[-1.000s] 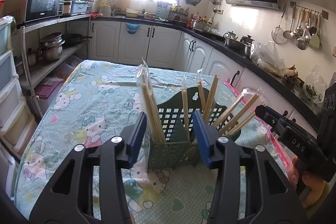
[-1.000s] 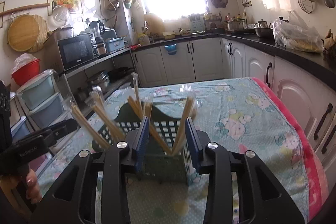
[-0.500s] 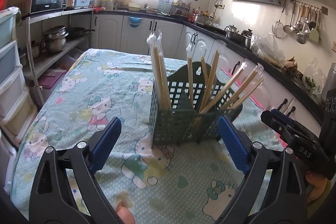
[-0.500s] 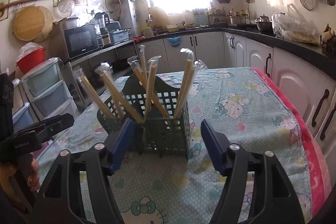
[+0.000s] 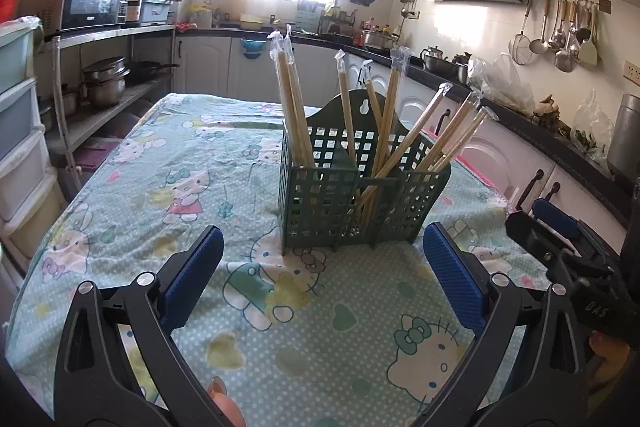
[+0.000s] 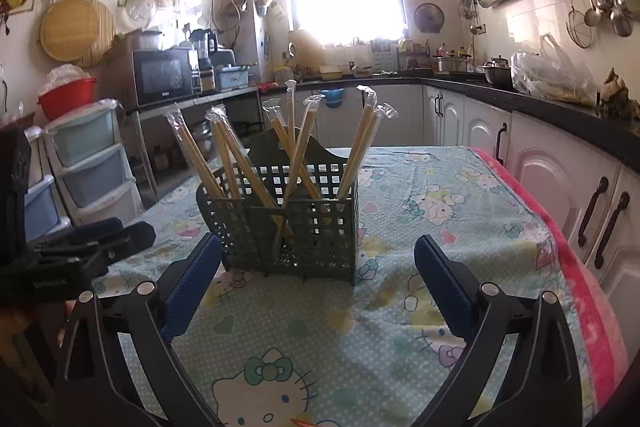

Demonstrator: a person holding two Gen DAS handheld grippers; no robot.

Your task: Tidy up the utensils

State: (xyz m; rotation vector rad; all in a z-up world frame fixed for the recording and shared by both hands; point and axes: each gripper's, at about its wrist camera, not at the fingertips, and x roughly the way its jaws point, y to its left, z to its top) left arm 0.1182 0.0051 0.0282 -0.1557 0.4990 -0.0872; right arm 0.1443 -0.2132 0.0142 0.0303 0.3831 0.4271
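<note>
A dark green mesh utensil holder [image 5: 352, 203] stands upright on the table, with several wrapped wooden chopstick pairs [image 5: 294, 111] leaning in its compartments. It also shows in the right wrist view [image 6: 296, 227], with the chopsticks [image 6: 360, 143] fanned out. My left gripper [image 5: 322, 279] is open and empty, a little short of the holder. My right gripper [image 6: 318, 281] is open and empty, also short of the holder. Each gripper shows at the edge of the other's view: the right one [image 5: 568, 247] and the left one [image 6: 80, 247].
The table carries a pale green cartoon-cat cloth [image 5: 172, 179] with a pink edge [image 6: 568, 259]. White cabinets and a dark counter [image 6: 560, 131] run along the right. Plastic drawers [image 6: 88, 163] and a shelf with pots [image 5: 104, 83] stand on the left.
Both grippers have opened wide and pulled back from the holder. The holder now stands free on the table, farther from both cameras.
</note>
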